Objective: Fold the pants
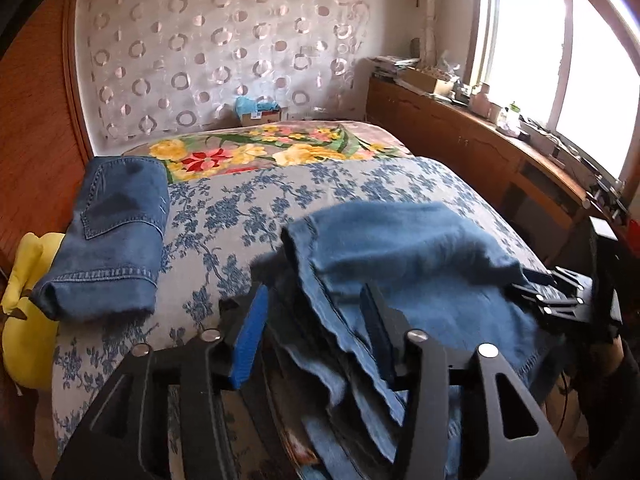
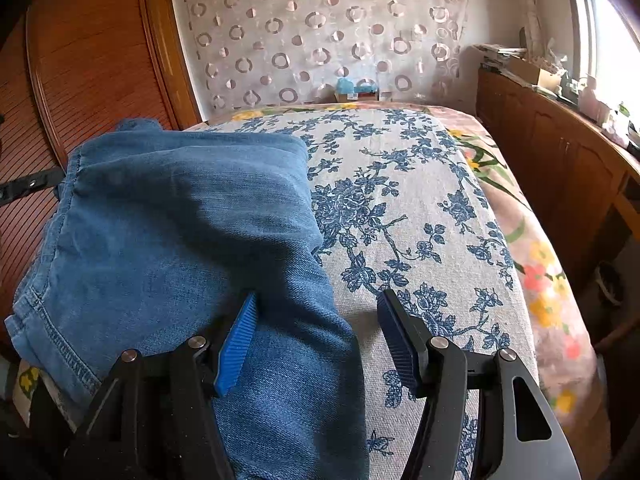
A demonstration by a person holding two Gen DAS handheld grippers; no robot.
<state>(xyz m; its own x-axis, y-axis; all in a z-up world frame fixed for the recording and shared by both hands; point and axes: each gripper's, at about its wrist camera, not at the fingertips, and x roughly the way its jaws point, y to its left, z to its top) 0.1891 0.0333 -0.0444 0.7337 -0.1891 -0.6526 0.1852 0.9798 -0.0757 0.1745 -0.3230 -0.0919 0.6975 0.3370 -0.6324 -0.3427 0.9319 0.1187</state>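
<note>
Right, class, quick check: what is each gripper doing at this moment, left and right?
Left gripper: open, jaws apart around layered edges of the jeans, not clamped.
Right gripper: open, holding nothing; jeans lie between its fingers.

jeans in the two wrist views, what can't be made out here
- Left wrist view: jeans are motion-blurred; whether the left tool grips them is unclear, since cloth covers its right finger.
- Left wrist view: right tool is partly behind denim.
- Right wrist view: jeans' lower part runs off the bottom edge.
- Yellow item beside the folded jeans: cut off, unidentifiable.
</note>
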